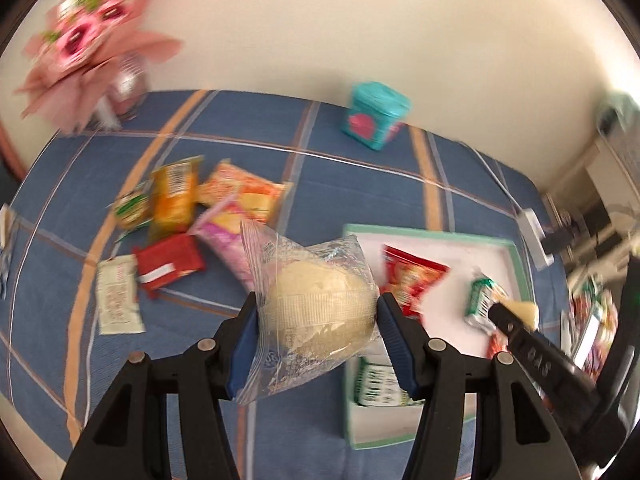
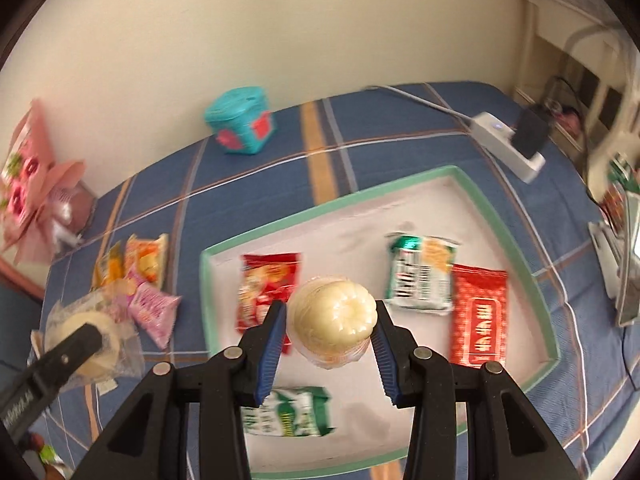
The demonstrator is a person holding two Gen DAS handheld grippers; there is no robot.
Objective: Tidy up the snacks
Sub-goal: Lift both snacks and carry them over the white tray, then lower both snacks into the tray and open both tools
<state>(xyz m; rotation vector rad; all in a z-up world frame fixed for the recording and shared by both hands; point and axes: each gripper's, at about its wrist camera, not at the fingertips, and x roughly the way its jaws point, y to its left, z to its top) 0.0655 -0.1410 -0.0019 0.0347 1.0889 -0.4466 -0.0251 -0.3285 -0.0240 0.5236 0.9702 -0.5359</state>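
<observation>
My left gripper [image 1: 316,312] is shut on a pale round pastry in a clear plastic bag [image 1: 320,312], held above the blue checked tablecloth just left of the white tray with a green rim [image 1: 516,256]. My right gripper [image 2: 330,322] is shut on a second round pastry in clear wrap [image 2: 332,316], held above the tray [image 2: 472,188]. The tray holds a red snack pack [image 2: 266,292], a green pack [image 2: 420,276], a red bar pack [image 2: 478,316] and another green pack [image 2: 288,412]. The left gripper and its bagged pastry [image 2: 88,332] show at the right wrist view's left edge.
Loose snack packs lie left of the tray: orange [image 1: 174,196], red [image 1: 170,266], pink [image 1: 228,244], white sachet [image 1: 118,300]. A teal tin [image 1: 376,114] stands by the wall. A pink bouquet [image 1: 88,40] is far left. A white power strip with cable [image 2: 508,144] lies right.
</observation>
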